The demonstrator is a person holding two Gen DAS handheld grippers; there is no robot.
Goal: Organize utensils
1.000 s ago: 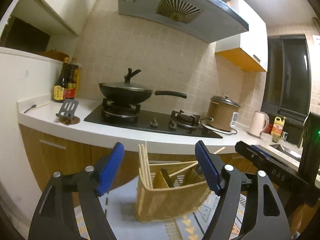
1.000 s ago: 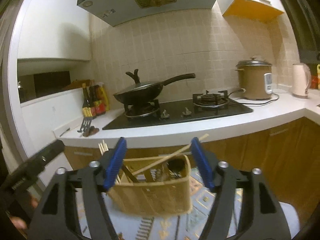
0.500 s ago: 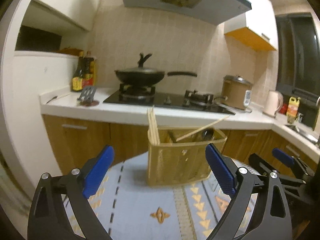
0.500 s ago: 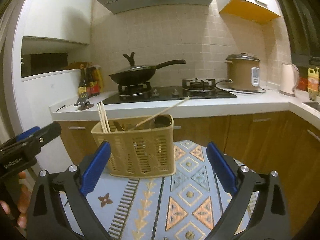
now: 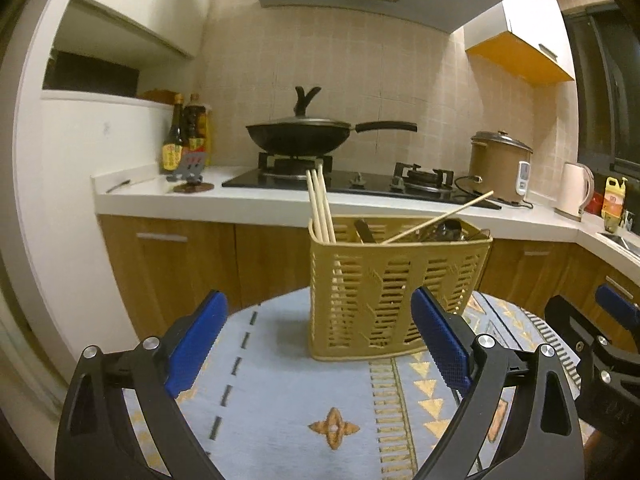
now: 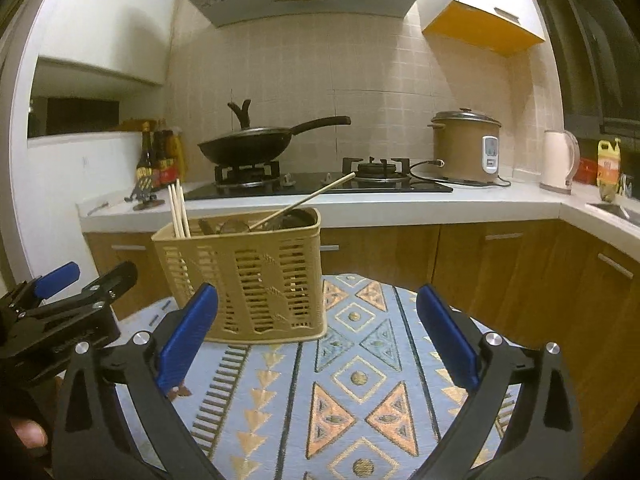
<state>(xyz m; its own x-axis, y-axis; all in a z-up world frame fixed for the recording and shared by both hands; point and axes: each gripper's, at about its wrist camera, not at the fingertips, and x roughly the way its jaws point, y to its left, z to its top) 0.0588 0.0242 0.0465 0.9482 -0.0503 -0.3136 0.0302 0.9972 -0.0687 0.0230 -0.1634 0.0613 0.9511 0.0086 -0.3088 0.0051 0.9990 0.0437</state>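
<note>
Both hand-held grippers, left (image 5: 318, 344) and right (image 6: 316, 336), hover wide open and empty before the slotted plastic utensil basket (image 5: 394, 288) on the patterned tablecloth (image 6: 360, 400), whose light, stiff wooden chopsticks (image 5: 320, 208) probably want pinching mid-shaft.

1. Between the wide-apart left tongs (image 5: 318, 344): bare patterned table (image 5: 280, 400), then the tan basket (image 5: 396, 288) just ahead and a little right.
2. Between the right tongs (image 6: 316, 330), equally spread: bare cloth; basket ahead-left.
3. Above the basket rim: upright chopsticks (image 5: 320, 210) and one slanted stick (image 5: 438, 218) barring entry.
</note>
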